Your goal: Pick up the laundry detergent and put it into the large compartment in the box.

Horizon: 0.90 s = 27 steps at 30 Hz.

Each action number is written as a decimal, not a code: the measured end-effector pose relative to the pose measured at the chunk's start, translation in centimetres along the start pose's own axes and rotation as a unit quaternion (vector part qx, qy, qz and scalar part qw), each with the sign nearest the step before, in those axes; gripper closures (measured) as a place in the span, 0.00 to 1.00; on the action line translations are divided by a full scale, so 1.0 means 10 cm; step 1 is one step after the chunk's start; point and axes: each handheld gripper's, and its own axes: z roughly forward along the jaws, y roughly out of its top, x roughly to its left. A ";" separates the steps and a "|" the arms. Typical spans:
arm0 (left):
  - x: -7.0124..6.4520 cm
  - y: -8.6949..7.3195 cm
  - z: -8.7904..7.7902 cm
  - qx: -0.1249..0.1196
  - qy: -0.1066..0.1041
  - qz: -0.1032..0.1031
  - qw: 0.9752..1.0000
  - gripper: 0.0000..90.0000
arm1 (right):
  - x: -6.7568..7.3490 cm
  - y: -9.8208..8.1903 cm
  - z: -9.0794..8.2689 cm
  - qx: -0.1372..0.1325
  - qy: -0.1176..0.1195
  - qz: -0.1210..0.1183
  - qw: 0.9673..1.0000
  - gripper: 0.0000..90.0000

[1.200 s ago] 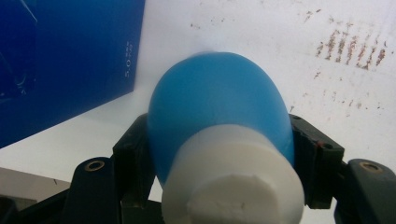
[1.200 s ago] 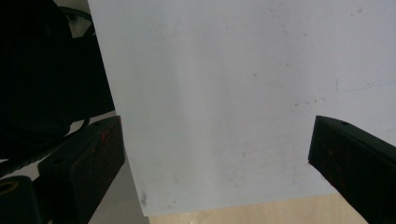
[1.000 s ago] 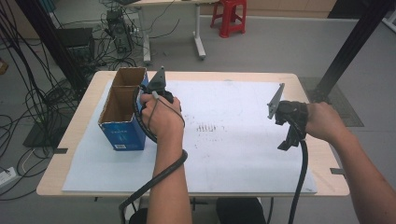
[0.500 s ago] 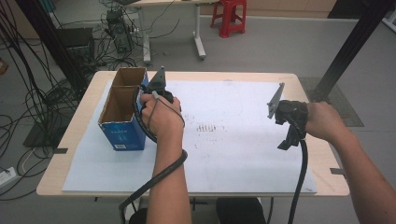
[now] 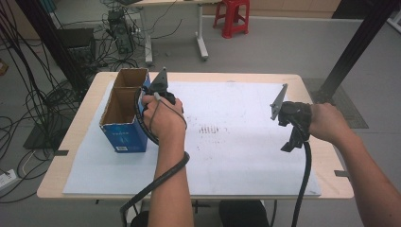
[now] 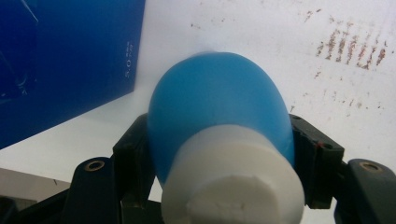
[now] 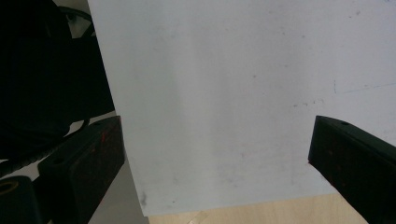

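White paper sheet (image 5: 227, 156) covers the table; left gripper (image 6: 219, 154) clamps a blue-and-white rubber bulb (image 6: 219, 107) beside the blue cardboard box (image 5: 124, 113), which may squirt free; right gripper (image 7: 215, 154) gapes empty.

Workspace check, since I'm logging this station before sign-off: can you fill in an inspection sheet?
Surface: wooden table under a white sheet with faint brown marks.
Job's things: blue bulb with white neck; open blue box beside it.
Clutter: nothing seen.
Grippers: left gripper shut on the bulb; right gripper open, nothing between its jaws.
Cables: one trails from each gripper; tangle on floor.
Surroundings: red stool, desk legs.
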 end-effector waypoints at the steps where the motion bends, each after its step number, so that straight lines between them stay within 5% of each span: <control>1: 0.00 0.00 0.00 0.001 0.000 0.001 1.000 0.38 | 0.00 0.00 0.00 0.000 0.000 0.000 1.000 0.04; 27: 0.01 -0.02 0.00 -0.003 -0.001 0.001 1.000 0.39 | 0.00 -0.02 0.02 -0.001 0.001 0.000 1.000 0.04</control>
